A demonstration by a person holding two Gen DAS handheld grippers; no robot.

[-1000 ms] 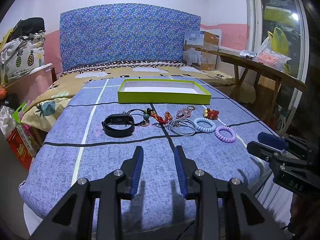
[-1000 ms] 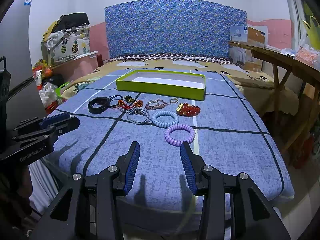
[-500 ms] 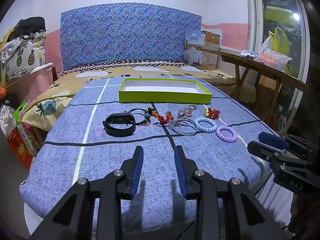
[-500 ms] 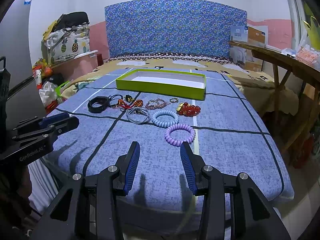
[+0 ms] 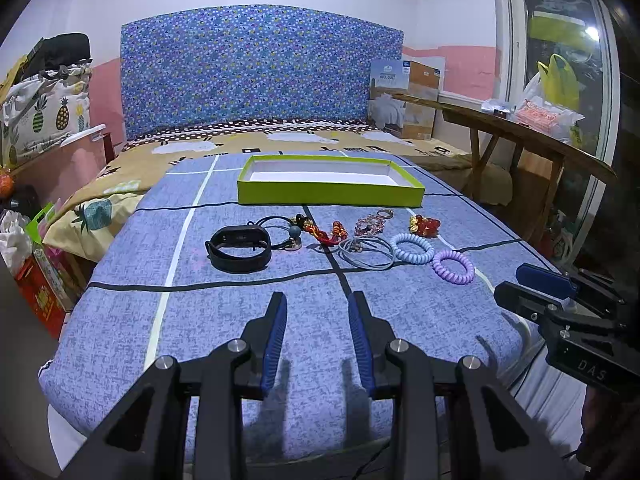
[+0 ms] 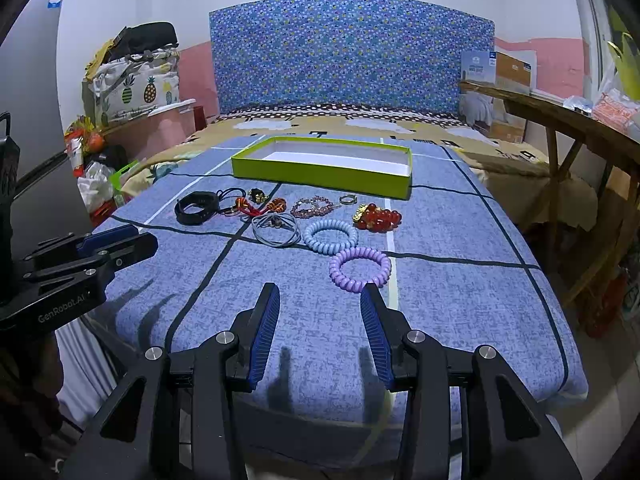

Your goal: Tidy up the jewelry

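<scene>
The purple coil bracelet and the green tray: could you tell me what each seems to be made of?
The purple coil bracelet looks like glossy plastic: a smooth spiral cord, like a phone-cord hair tie, with small highlights. The green tray looks like matte cardboard: thin straight walls, sharp folded corners, a plain white inside. Neither can be confirmed from sight alone.

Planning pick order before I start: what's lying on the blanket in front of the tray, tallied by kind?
Spiral coil bands: 2 (light blue, purple)
Beaded bracelets: 3 (red, pink, orange-red)
Black wristband: 1
Grey cord loop: 1
Black cord: 1
Small ring: 1
Total: 9
</scene>
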